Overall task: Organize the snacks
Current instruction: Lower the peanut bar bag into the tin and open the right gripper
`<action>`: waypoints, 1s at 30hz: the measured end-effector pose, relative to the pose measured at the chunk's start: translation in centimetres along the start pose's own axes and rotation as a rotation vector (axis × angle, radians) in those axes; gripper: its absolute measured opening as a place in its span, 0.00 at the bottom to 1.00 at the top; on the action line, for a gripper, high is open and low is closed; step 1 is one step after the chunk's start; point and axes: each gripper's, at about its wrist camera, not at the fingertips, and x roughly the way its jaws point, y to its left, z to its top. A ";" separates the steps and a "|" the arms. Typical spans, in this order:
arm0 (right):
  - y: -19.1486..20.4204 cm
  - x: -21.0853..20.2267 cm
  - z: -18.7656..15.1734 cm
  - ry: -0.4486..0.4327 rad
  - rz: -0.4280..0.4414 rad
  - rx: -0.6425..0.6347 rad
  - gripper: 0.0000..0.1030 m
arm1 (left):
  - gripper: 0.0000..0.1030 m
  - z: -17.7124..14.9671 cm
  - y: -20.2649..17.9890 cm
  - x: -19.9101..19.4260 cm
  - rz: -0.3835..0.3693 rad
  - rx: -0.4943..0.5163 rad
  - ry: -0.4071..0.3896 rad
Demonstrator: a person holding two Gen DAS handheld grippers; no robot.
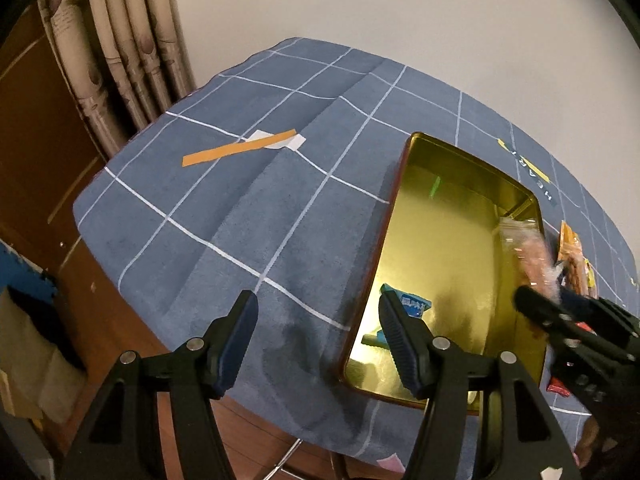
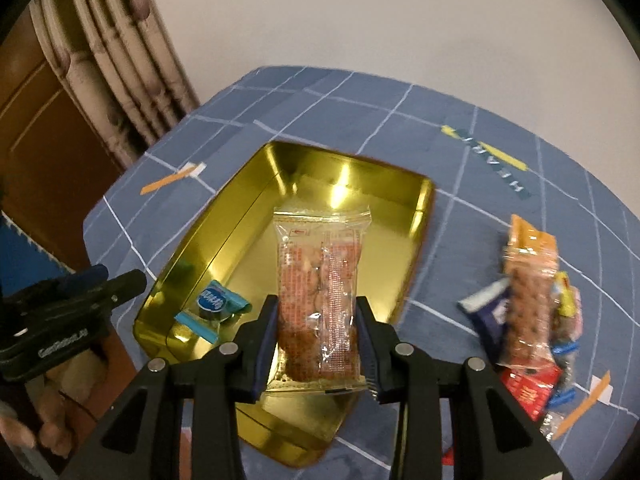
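A gold tin box (image 2: 224,236) lies open on the blue checked tablecloth; it also shows in the left wrist view (image 1: 448,184). A blue-wrapped candy (image 2: 216,304) lies in it, also seen in the left wrist view (image 1: 416,306). My right gripper (image 2: 316,332) is shut on a clear peanut packet (image 2: 320,276) and holds it above the tin; the packet shows blurred in the left wrist view (image 1: 528,252). My left gripper (image 1: 316,320) is open and empty at the tin's left rim. A pile of snacks (image 2: 532,320) lies right of the tin.
An orange and white tape strip (image 1: 244,146) lies on the cloth left of the tin. A second tape mark (image 2: 588,400) lies near the snack pile. Curtains (image 1: 120,40) and a wooden door stand beyond the table's left edge.
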 end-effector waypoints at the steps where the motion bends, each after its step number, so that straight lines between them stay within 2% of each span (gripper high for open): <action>1: 0.2 0.4 0.1 0.007 0.000 -0.005 0.36 | 0.58 0.0 0.0 0.0 0.002 0.002 0.001; 14: 2.4 4.0 -0.1 0.087 0.000 -0.063 0.36 | 0.60 0.1 0.5 0.4 -0.012 -0.031 0.019; 30: 2.8 5.3 -0.7 0.129 0.004 -0.078 0.36 | 0.60 0.1 0.4 0.7 -0.018 -0.031 0.030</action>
